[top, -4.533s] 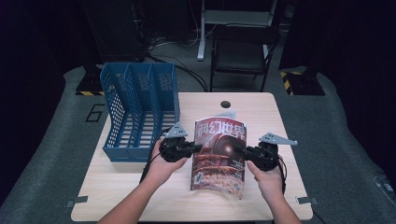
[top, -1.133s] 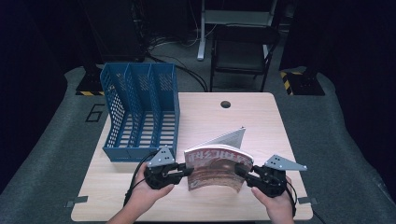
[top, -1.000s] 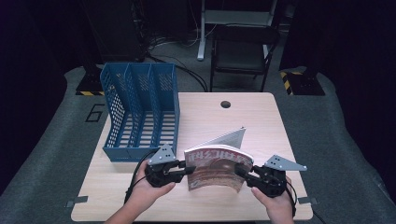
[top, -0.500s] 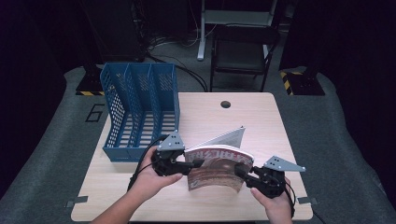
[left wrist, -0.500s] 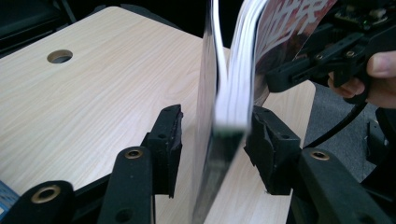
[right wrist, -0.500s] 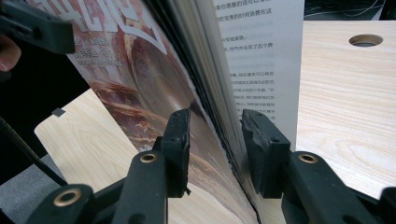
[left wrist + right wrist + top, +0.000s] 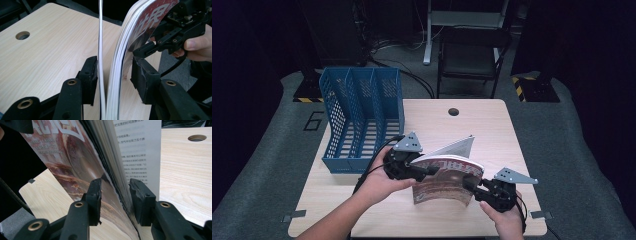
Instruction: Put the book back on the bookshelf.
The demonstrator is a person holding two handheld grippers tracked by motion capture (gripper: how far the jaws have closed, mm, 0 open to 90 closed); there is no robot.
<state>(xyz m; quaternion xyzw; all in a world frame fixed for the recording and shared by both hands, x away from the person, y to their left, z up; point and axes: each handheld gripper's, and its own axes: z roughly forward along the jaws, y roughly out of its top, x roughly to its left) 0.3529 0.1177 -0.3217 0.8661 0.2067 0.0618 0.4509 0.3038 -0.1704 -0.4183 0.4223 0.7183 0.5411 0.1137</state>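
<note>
Dark floor and a black chair (image 7: 469, 52) lie beyond the pale wooden table (image 7: 492, 130), where a blue plastic three-slot file rack (image 7: 362, 117) stands at the left rear. Near the front edge, a thick glossy magazine with a reddish-brown cover (image 7: 447, 180) stands upright and bowed between both hands, one loose page fanning up behind it. The left gripper (image 7: 424, 170) has just been opening, its jaws now straddling the top corner pages with gaps either side, while the right gripper (image 7: 472, 184) brackets the opposite edge, though whether its pads actually press the pages cannot be told.
</note>
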